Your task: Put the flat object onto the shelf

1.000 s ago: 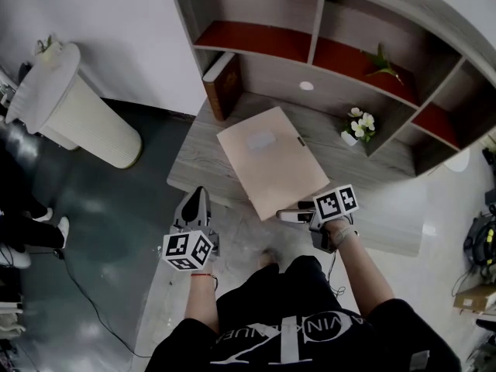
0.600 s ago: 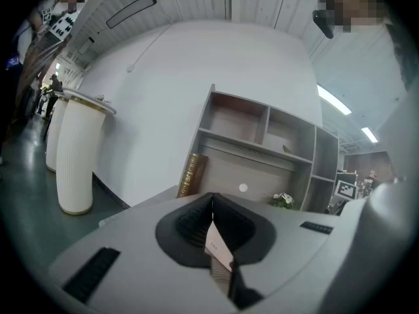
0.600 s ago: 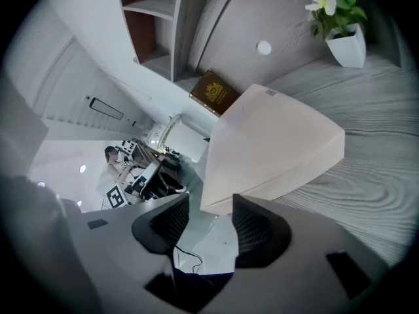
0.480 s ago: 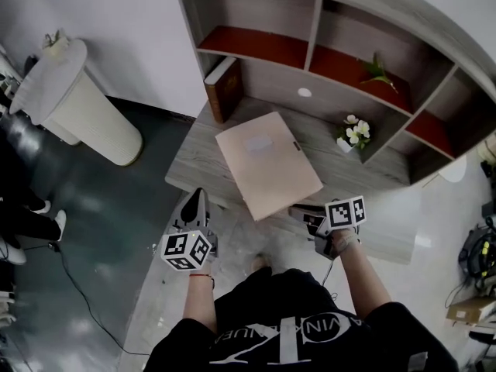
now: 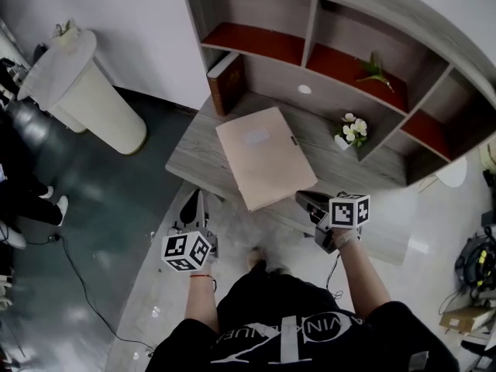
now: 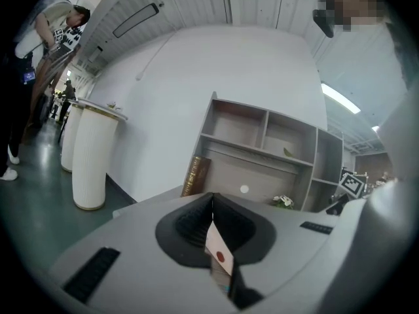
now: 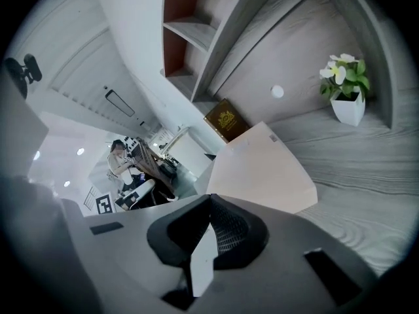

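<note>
Your right gripper (image 5: 304,200) has its jaws together. They have just been closing, and they seem to pinch the near right edge of the folder (image 5: 266,155). The gripper's own body hides the contact, so take that as likely rather than sure. In the right gripper view the tan sheet spreads out straight beyond the jaw tips.

The folder rests on the bench (image 5: 190,157), the broad lower board under the shelf (image 5: 314,23), a little left of its middle. It sits at an angle to the front edge, and its near corner hangs over that edge. A pale label (image 5: 256,136) shows on its top face and a small dark clip (image 5: 294,140) on its right edge.

Your left gripper (image 5: 198,201) hangs in front of the bench, left of the folder and apart from it, pointing towards the shelf. Its jaws are pressed together with nothing between them but their own white tag (image 6: 219,254) with a red dot.

A book (image 5: 226,84) leans upright at the back left of the bench against the side wall, behind the folder and clear of it. White flowers (image 5: 350,130) in a small pot stand to the folder's right, well apart from it. A green sprig (image 5: 375,70) lies in an upper compartment with a red floor. A white fluted pedestal (image 5: 89,95) stands on the floor to the left.
</note>
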`<state>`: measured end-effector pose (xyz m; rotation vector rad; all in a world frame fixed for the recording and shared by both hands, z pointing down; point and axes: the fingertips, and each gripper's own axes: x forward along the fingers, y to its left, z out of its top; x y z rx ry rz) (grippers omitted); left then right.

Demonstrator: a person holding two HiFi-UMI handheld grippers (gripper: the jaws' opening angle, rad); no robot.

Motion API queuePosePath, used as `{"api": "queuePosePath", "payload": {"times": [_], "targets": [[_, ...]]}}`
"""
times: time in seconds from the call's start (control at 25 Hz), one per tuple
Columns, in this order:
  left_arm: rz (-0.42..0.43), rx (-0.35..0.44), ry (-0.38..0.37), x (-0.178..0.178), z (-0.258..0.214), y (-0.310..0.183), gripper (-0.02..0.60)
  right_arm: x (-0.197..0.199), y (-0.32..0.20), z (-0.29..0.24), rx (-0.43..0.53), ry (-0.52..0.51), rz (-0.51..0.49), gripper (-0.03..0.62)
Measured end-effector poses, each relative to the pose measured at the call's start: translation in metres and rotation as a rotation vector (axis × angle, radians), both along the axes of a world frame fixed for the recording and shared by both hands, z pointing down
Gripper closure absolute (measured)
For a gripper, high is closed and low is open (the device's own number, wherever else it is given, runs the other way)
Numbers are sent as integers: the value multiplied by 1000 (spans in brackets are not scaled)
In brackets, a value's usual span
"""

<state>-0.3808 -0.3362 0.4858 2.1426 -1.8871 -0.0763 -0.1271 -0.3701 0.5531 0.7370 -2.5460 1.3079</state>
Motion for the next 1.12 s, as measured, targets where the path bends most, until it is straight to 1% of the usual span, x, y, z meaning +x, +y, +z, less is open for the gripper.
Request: {"api": "queuePosePath", "payload": {"times": [0.24,0.44,0.6,0.72,0.84,1.0,1.12], "targets": [[-26,6,-9,10,-5,20,577,22,-5,-16,134,40,39,585],[-51,27,-25,13,-16,30,577,35,-11,-35,231,32,71,585],[-59,40,-55,17,-24,37,577,43,-13,-50,305,26,93,585],[-63,52,-74,17,-31,41,577,46,-14,-60,359,26,100,585],[-76,64,-73,15,-38,45,577,47,-13,-69,413,43,96,585],[-90,86,-77,13,-48,50,577,50,-12,-84,509,66,99,585],[-103,105,-91,8,-58,53,577,50,-13,-97,562,57,110,585]]}}
